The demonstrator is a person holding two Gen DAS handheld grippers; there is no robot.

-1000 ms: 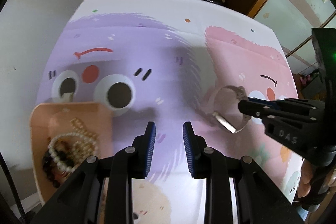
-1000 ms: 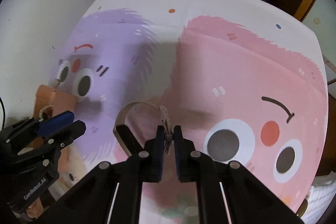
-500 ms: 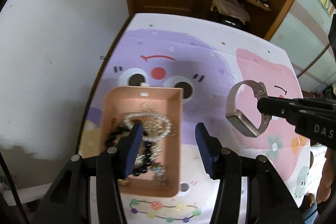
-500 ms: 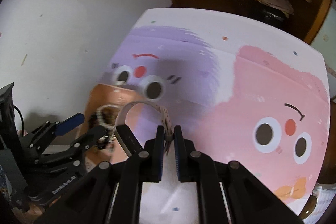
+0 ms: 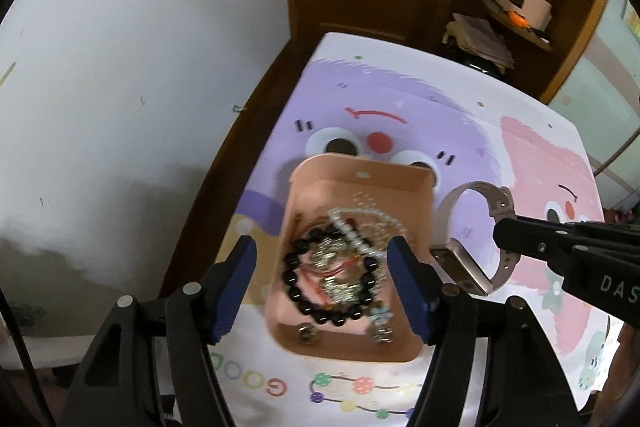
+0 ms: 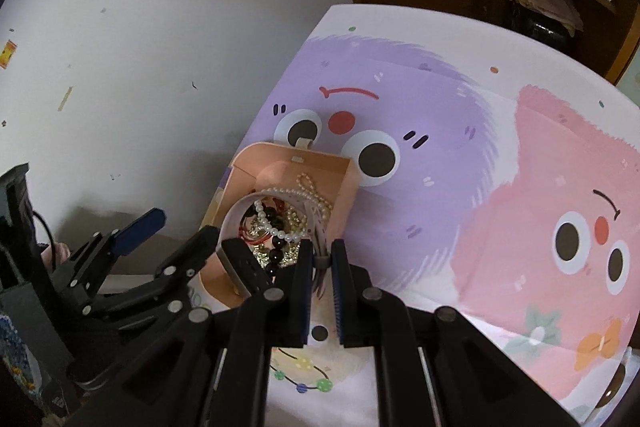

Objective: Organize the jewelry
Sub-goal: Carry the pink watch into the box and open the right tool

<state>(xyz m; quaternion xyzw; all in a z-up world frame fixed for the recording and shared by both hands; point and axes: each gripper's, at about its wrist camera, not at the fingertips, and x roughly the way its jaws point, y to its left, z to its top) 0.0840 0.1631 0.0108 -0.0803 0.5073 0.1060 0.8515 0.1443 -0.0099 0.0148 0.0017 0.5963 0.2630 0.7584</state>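
Watch [image 5: 476,239], pinched by its strap in the right claw [image 6: 321,259], hangs beside the pink tray [image 5: 360,179]; carry it over the rim before releasing, left claw [image 5: 320,279] wide open.

The left tongs [image 5: 322,283] stand wide open, their two blue-padded fingers [image 5: 406,277] spread well apart and gripping nothing, raised above the left edge of the surface. In the right wrist view the left tongs [image 6: 174,229] show at the lower left, fingers apart. The right tongs [image 6: 322,261] have their fingers drawn nearly together, pinched on a thin strap between the pads. From the left wrist view, the right tongs [image 5: 500,233] reach in from the right side, level and pointing left.
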